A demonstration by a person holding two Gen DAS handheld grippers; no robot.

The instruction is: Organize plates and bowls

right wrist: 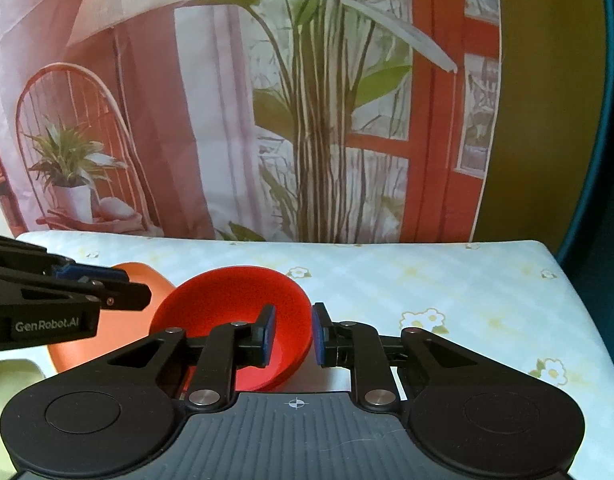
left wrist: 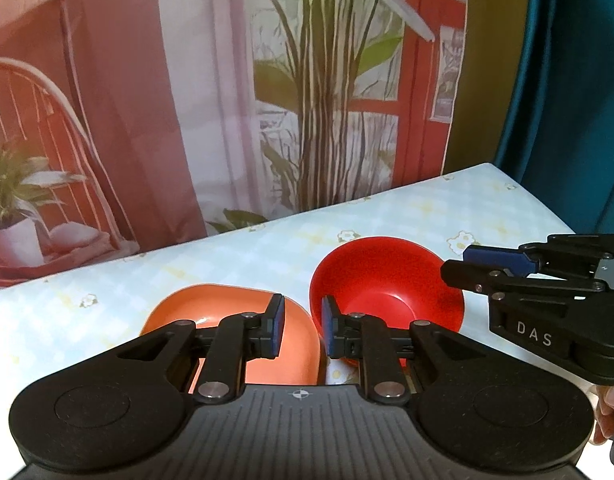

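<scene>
Bowls sit side by side near the middle of the bench (right wrist: 447, 280): a red bowl (left wrist: 387, 284) tilted against an orange plate (left wrist: 227, 308) on its left. The left claw (left wrist: 303, 328) straddles the gap between them, jaws slightly apart, gripping nothing. The right claw (right wrist: 293, 334) brackets the red bowl's right rim, pads slightly parted, not pressing. A pale green dish (right wrist: 11, 376) shows by the near left edge.

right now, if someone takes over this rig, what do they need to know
Left gripper: jaws a little apart, holding nothing, between the orange plate and the red bowl.
Right gripper: jaws a little apart, straddling the red bowl's near right rim, not pressing it.
Plate and bowl sit side by side on the flowered tablecloth; a pale green dish shows at the left edge.
Nothing stacked yet; all sorting remains.
</scene>
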